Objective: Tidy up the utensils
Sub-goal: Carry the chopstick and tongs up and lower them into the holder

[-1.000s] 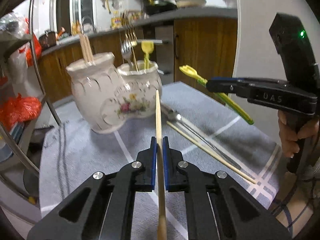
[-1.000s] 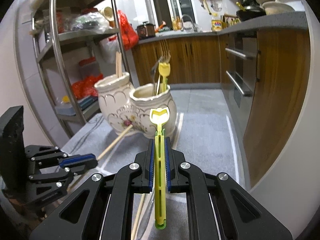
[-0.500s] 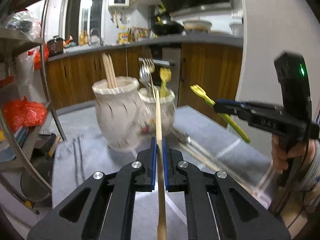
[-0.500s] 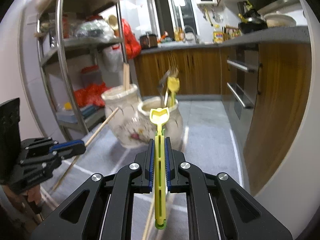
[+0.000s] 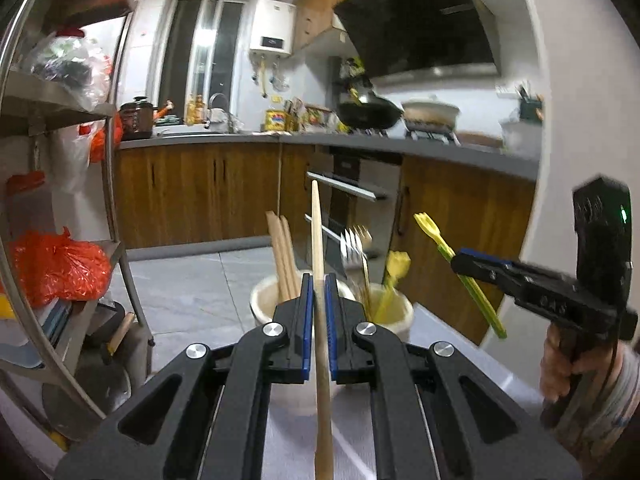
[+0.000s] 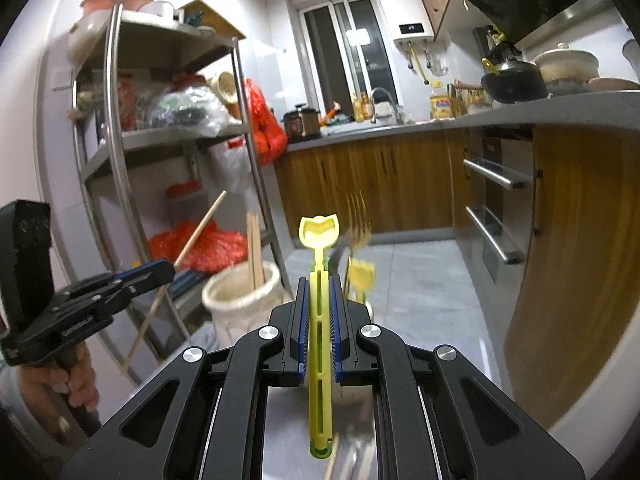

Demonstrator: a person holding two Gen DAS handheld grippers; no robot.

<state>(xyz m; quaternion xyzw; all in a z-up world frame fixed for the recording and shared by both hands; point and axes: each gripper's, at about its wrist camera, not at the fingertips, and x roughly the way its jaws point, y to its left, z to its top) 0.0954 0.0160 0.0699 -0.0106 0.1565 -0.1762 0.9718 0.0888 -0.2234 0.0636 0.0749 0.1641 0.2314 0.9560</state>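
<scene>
My left gripper is shut on a wooden chopstick that points up and forward, above a white ceramic jar holding chopsticks. A second white jar beside it holds metal forks and a yellow utensil. My right gripper is shut on a yellow-green plastic fork, raised near the jars; the chopstick jar shows at its left. The right gripper shows at right in the left wrist view, the left gripper at left in the right wrist view.
A metal shelf rack with bags stands at the left. Wooden kitchen cabinets and an oven line the back and right. A white wall edge is at the right. The grey tablecloth lies under the jars.
Both grippers have risen and tilted upward with their utensils. The jars have dropped low in both views and the table surface has almost left the view.
</scene>
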